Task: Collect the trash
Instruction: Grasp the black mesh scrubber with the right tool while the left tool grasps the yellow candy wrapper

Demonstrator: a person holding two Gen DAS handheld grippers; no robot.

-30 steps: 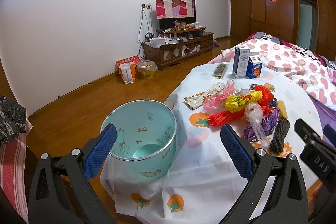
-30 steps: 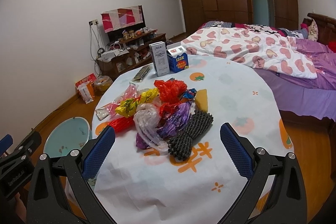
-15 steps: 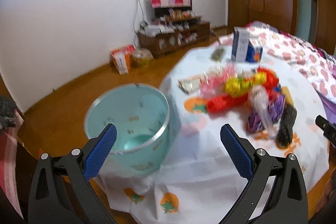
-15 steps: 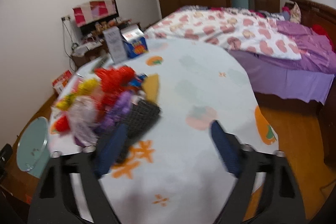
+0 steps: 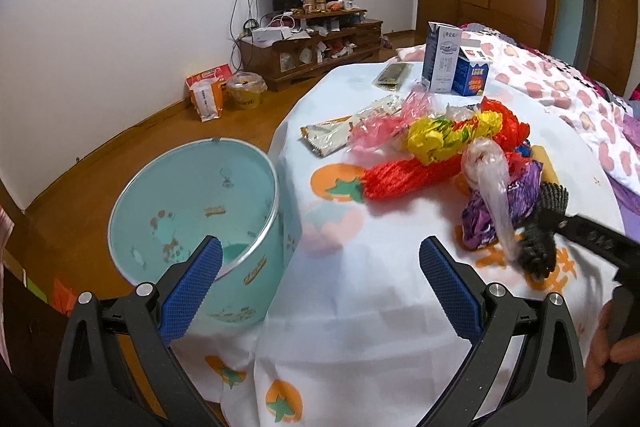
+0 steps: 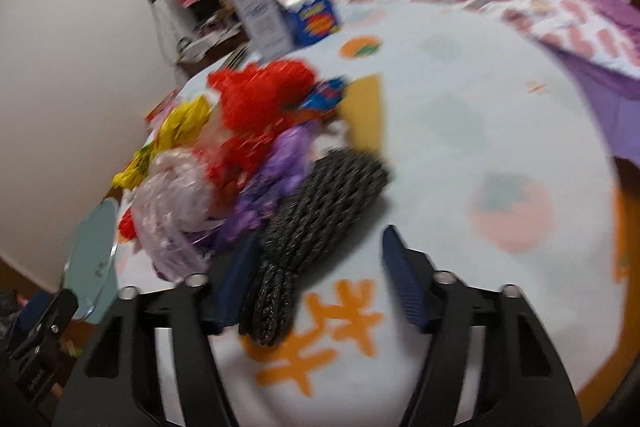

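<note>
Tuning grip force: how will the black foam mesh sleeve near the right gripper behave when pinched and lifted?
The black foam mesh sleeve looks like open netting, so it will probably squash flat and weigh little. It lies limp on the tablecloth, so the ends may droop. The right gripper straddles its near end, and its netting could snag the purple wrapper alongside.

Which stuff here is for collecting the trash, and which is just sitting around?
Part of the job:
- black mesh net, between the right gripper fingers
- clear plastic bag
- purple wrapper
- red mesh
- yellow wrapper
- teal bin

Just lying about:
- milk cartons
- TV cabinet
- bed quilt
</note>
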